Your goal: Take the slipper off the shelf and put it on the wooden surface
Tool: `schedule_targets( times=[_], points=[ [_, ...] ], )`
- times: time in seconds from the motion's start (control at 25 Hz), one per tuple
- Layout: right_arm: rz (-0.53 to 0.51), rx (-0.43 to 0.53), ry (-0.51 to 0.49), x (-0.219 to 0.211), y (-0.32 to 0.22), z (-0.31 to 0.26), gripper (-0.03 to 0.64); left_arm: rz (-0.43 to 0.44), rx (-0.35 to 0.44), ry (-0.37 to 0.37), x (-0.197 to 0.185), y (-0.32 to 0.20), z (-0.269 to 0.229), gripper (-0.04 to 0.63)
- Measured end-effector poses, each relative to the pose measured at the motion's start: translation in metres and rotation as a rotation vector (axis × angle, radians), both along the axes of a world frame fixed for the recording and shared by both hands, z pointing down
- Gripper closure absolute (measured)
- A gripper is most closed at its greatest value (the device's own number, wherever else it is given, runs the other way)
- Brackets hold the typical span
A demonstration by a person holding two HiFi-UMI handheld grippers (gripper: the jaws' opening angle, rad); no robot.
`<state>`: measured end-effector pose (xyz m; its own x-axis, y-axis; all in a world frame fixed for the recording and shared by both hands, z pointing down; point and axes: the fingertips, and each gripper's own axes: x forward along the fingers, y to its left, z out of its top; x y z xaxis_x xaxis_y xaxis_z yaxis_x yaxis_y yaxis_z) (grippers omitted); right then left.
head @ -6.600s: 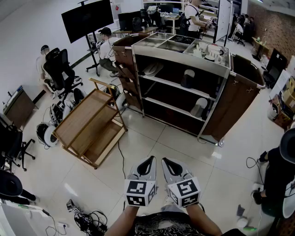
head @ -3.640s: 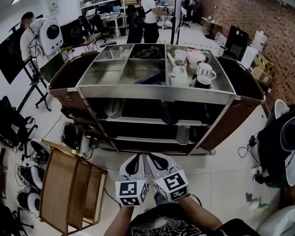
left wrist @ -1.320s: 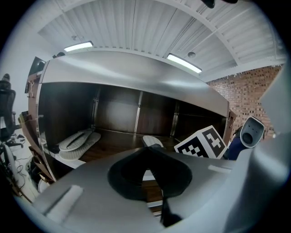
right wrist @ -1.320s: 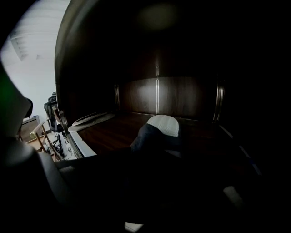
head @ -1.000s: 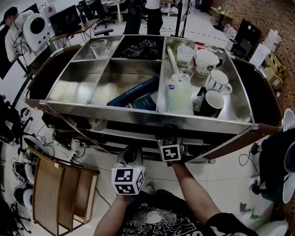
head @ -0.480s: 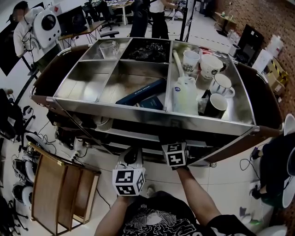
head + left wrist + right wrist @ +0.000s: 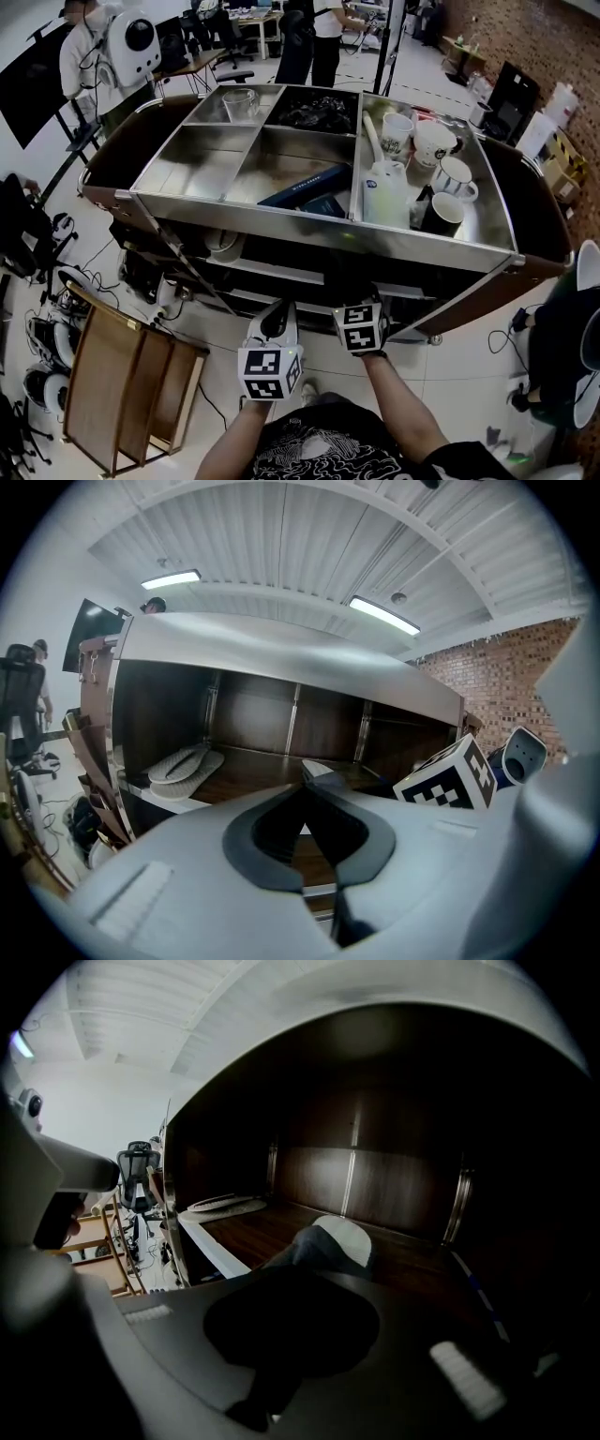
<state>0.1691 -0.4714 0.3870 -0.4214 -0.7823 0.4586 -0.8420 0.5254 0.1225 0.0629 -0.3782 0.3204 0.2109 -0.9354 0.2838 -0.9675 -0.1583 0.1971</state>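
In the right gripper view a slipper [image 7: 339, 1239] with a white sole and a grey upper lies on the dark wooden shelf [image 7: 258, 1227] inside the cart. My right gripper [image 7: 289, 1266] reaches in and is shut on the slipper's grey near end. From the head view only its marker cube [image 7: 361, 328] shows below the cart's steel top; its jaws are hidden. My left gripper [image 7: 277, 317] hangs shut and empty in front of the cart, left of the right one. The slatted wooden surface [image 7: 127, 394] stands on the floor at lower left.
The cart's steel top [image 7: 225, 155] holds mugs [image 7: 441, 214], a white jug [image 7: 382, 192] and a blue box [image 7: 305, 185]. Another pair of slippers [image 7: 183, 761] lies at the shelf's left end. Cables and gear lie on the floor to the left; people stand behind the cart.
I have walked up to the cart and my right gripper has gone into the shelf. In the last second both marker cubes have drawn slightly back towards me.
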Motion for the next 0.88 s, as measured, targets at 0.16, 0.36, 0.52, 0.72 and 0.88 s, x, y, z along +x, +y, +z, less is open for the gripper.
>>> schedule_targets(
  times=[0.16,0.36,0.52,0.72,0.88],
  points=[
    [-0.015,0.021,-0.011,-0.007,0.015,-0.013,0.607,-0.002,0.007,0.000,-0.002,0.013,-0.005,0.591],
    [-0.048,0.023,-0.022,-0.019,0.048,-0.021,0.607,-0.016,0.005,0.001,-0.008,0.035,-0.008,0.591],
    [-0.078,0.028,-0.022,-0.032,0.077,-0.029,0.607,-0.029,0.011,0.003,-0.014,0.059,-0.014,0.591],
    [-0.121,0.034,-0.020,-0.049,0.115,-0.036,0.607,-0.063,0.013,0.009,-0.025,0.093,-0.015,0.591],
    [-0.158,0.037,-0.029,-0.065,0.145,-0.042,0.607,-0.104,0.014,0.010,-0.039,0.122,-0.015,0.591]
  ],
)
